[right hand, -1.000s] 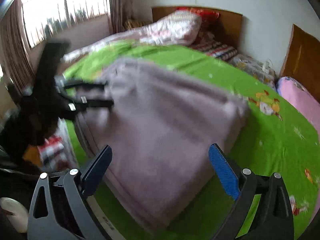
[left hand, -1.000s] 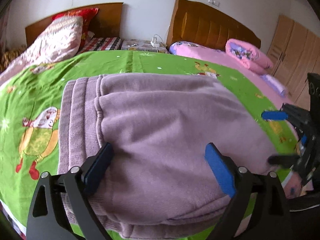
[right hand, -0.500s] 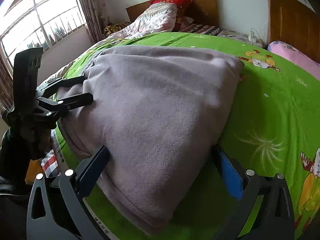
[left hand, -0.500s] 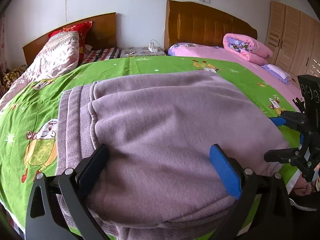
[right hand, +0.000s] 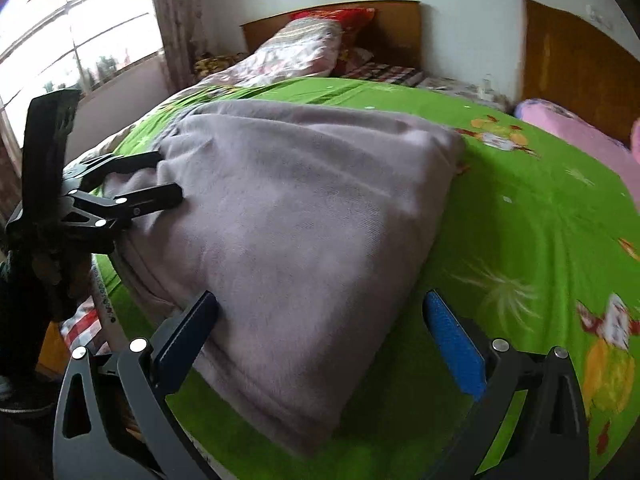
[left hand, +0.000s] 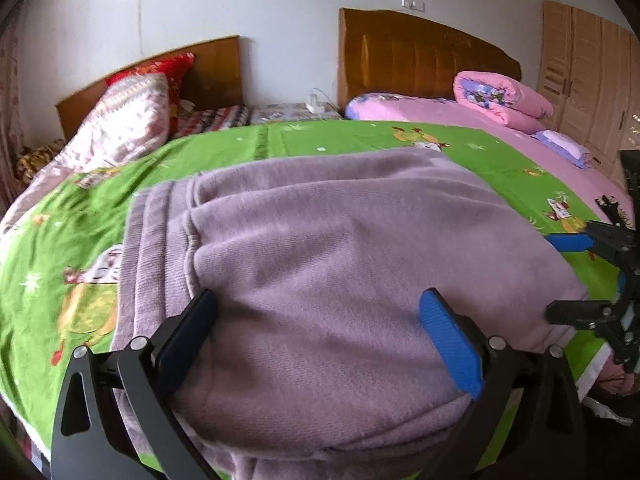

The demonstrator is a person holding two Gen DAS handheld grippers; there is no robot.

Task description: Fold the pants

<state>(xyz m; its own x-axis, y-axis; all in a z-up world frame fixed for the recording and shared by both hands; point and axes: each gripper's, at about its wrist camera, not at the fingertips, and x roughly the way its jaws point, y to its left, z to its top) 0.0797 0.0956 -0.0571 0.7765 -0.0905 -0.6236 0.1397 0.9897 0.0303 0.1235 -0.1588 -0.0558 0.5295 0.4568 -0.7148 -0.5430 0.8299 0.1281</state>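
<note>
Mauve knit pants (left hand: 344, 256) lie folded in a thick stack on the green cartoon bedsheet (left hand: 224, 148), ribbed waistband on the left. My left gripper (left hand: 320, 332) is open, its fingers spread over the near edge of the stack. In the right wrist view the same pants (right hand: 296, 216) fill the middle, and my right gripper (right hand: 320, 336) is open at their near right corner, nothing pinched. The left gripper (right hand: 156, 180) shows there at the pants' left edge, fingers apart. The right gripper (left hand: 568, 276) appears at the right edge of the left wrist view, open too.
The green sheet (right hand: 520, 216) covers the bed around the pants. A patterned pillow (left hand: 124, 128) and wooden headboard (left hand: 212, 72) sit at the back left. A pink bed (left hand: 452, 114) with a rolled quilt (left hand: 500, 98) lies behind right, wardrobes (left hand: 588, 76) beyond. A window (right hand: 72, 40) is at left.
Both grippers have drawn back slightly from the folded pants and steadied. The pants lie still in the same folded stack.
</note>
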